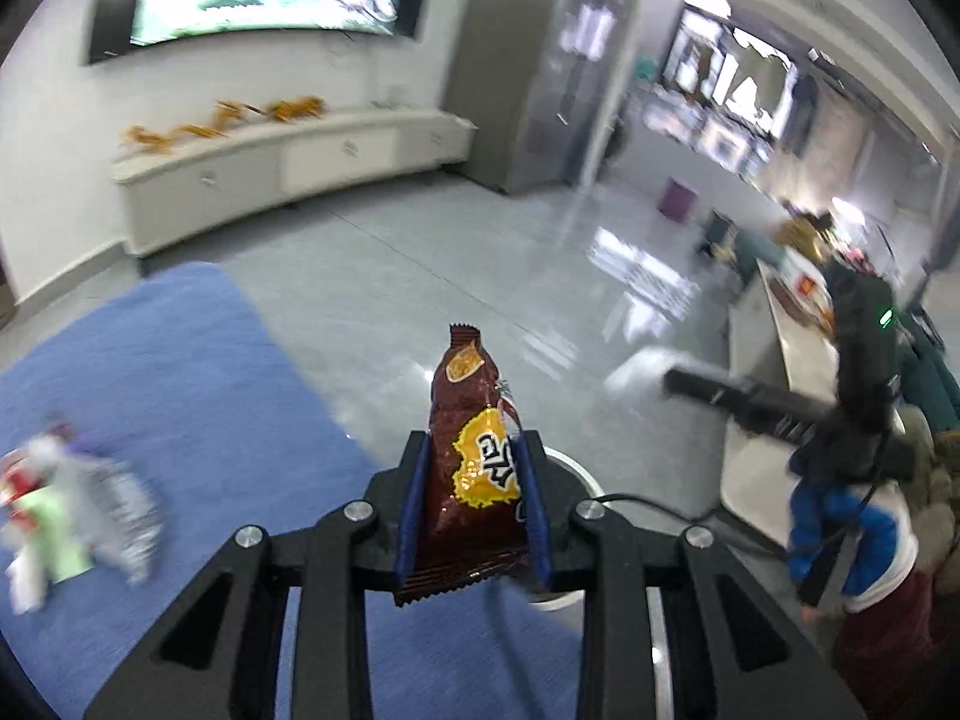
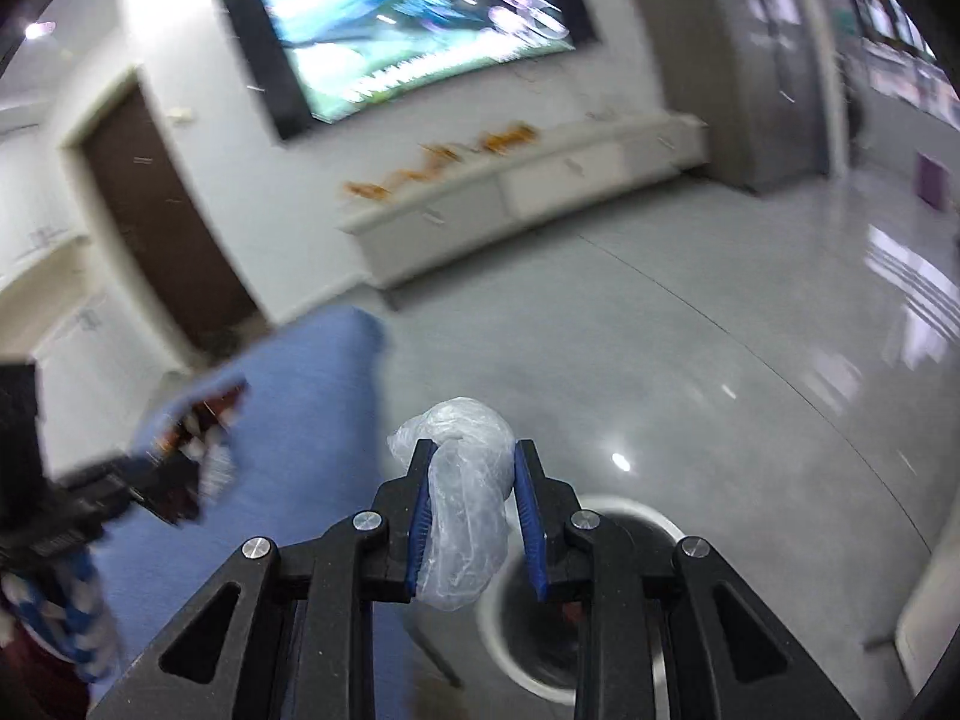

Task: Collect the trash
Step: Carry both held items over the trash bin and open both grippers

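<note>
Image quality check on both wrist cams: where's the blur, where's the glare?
Left wrist: snack wrapper in the left gripper is sharp; trash pile on the blue cloth and the room are motion-smeared; window glare on the floor. Right wrist: crumpled plastic in the right gripper is sharp; wall screen streaked; fisheye bends the cabinet.

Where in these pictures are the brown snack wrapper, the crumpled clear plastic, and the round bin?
brown snack wrapper (image 1: 474,468): left wrist view, on its yellow label.
crumpled clear plastic (image 2: 465,516): right wrist view, on its middle, between the blue pads.
round bin (image 2: 654,519): right wrist view, on its white rim.
</note>
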The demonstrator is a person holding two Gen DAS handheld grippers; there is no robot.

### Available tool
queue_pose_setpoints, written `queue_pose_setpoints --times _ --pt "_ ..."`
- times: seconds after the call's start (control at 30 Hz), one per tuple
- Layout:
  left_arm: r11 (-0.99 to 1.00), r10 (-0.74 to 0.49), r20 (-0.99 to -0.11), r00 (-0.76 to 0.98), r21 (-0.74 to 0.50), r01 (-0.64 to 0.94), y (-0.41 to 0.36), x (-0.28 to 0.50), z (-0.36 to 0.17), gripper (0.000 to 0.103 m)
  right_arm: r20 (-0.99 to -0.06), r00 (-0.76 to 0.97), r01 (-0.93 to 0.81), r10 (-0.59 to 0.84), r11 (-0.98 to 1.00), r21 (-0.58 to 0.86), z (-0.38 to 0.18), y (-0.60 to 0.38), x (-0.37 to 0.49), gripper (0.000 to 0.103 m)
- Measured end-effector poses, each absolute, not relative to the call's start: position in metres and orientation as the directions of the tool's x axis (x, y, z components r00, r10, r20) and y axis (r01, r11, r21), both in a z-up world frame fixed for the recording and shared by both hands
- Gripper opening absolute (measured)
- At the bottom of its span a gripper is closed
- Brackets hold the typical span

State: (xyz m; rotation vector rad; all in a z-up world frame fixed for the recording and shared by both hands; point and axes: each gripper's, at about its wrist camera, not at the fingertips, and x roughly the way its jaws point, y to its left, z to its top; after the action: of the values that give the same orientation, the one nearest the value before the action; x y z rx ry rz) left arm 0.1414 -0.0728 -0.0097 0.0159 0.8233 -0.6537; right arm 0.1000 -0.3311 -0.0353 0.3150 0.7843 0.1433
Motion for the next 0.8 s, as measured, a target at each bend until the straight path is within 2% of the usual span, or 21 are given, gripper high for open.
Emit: queue_pose_setpoints --times 0.1,0.3,0.33,0.37,0.4,0.47,0.63,0.8 --pt "0.777 -0.545 -0.735 0.404 -0.263 0.572 -0.115 0.164 -0.033 0.029 -0.747 0.627 0.080 0.220 0.936 0.343 -0.086 -0.351 0.109 0.026" --pt "0.757 -0.542 -0.787 0.295 -0.305 0.578 -0.168 0.192 -0.069 0.030 -0.809 0.543 0.173 0.223 0.914 0.368 -0.148 -0.371 0.116 0.026" --pt "0.757 -0.535 -0.797 0.280 -0.305 0.578 -0.174 0.196 -0.077 0.030 -0.816 0.533 0.186 0.222 0.910 0.369 -0.155 -0.372 0.118 0.027" --pt "0.758 -0.528 -0.806 0.268 -0.305 0.576 -0.180 0.200 -0.084 0.030 -0.819 0.528 0.197 0.224 0.906 0.375 -0.161 -0.374 0.119 0.032" --pt "0.760 -0.520 -0.815 0.255 -0.305 0.574 -0.184 0.203 -0.089 0.033 -0.819 0.527 0.205 0.226 0.902 0.380 -0.165 -0.376 0.115 0.044" --pt "0.763 -0.506 -0.830 0.235 -0.304 0.570 -0.192 0.205 -0.098 0.037 -0.821 0.527 0.222 0.218 0.897 0.381 -0.169 -0.380 0.113 0.055" --pt "0.762 -0.502 -0.842 0.196 -0.324 0.560 -0.206 0.211 -0.112 0.048 -0.821 0.534 0.247 0.201 0.892 0.378 -0.167 -0.386 0.108 0.058" --pt "0.767 -0.510 -0.836 0.203 -0.335 0.548 -0.204 0.207 -0.107 0.050 -0.799 0.570 0.233 0.189 0.896 0.379 -0.149 -0.382 0.098 0.059"
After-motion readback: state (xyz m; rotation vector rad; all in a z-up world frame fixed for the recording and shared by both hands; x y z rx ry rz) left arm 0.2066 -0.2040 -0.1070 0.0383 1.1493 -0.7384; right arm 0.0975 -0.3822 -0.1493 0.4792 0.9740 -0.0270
